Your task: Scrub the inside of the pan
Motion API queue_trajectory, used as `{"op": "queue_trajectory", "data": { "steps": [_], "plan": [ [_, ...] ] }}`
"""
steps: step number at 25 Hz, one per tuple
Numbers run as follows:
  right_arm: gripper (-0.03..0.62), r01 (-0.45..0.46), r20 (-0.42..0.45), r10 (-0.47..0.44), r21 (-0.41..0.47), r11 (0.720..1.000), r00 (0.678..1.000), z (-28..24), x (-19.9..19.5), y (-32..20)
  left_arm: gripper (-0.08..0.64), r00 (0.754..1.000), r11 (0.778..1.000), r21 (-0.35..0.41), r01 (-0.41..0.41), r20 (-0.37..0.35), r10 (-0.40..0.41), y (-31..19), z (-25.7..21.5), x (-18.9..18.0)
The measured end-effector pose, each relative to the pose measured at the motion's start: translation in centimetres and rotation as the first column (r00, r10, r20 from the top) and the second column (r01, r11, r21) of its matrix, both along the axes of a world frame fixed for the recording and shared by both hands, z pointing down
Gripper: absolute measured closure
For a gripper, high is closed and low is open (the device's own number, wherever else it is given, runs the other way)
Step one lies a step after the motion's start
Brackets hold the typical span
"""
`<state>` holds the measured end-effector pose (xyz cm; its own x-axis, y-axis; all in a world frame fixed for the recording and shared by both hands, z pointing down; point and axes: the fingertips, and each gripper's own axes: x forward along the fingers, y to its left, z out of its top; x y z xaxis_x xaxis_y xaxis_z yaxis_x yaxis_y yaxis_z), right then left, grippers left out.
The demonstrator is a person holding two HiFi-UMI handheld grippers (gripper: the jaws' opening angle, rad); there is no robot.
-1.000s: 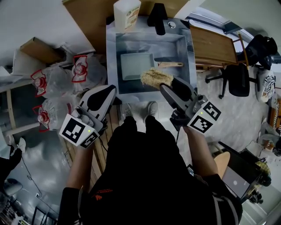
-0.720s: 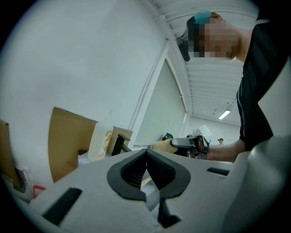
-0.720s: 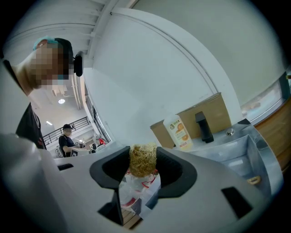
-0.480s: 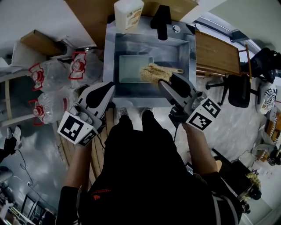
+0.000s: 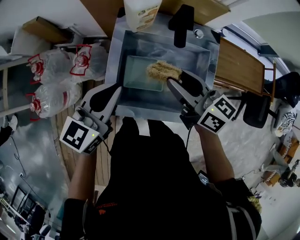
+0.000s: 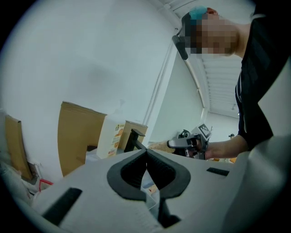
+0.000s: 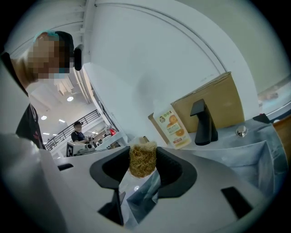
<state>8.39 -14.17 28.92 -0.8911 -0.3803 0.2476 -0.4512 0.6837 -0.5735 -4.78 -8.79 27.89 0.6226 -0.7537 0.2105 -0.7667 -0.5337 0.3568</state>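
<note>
A pale rectangular pan lies in the steel sink. My right gripper is shut on a tan fibrous scrubber, which hangs over the pan's right end and hides its handle. In the right gripper view the scrubber is pinched between the jaws, with the pan below. My left gripper hovers at the sink's front left edge, apart from the pan. Its jaws are shut on nothing.
A black faucet and a soap bottle stand at the sink's far rim, with brown cardboard behind. Clear bags with red print lie left of the sink. A wooden table stands on the right.
The right gripper has carried the scrubber forward and left, from the sink's front edge to over the pan. The left gripper has come closer to the sink's front rim.
</note>
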Motion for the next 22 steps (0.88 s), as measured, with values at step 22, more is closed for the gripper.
{"op": "queue_trajectory", "data": {
  "steps": [22],
  "plan": [
    [0.411, 0.117, -0.277, -0.128, -0.057, 0.992, 0.952, 15.6, -6.5, -3.5, 0.541, 0.999, 0.989, -0.143, 0.029, -0.019, -0.032, 0.5, 9.8, -5.3]
  ]
}}
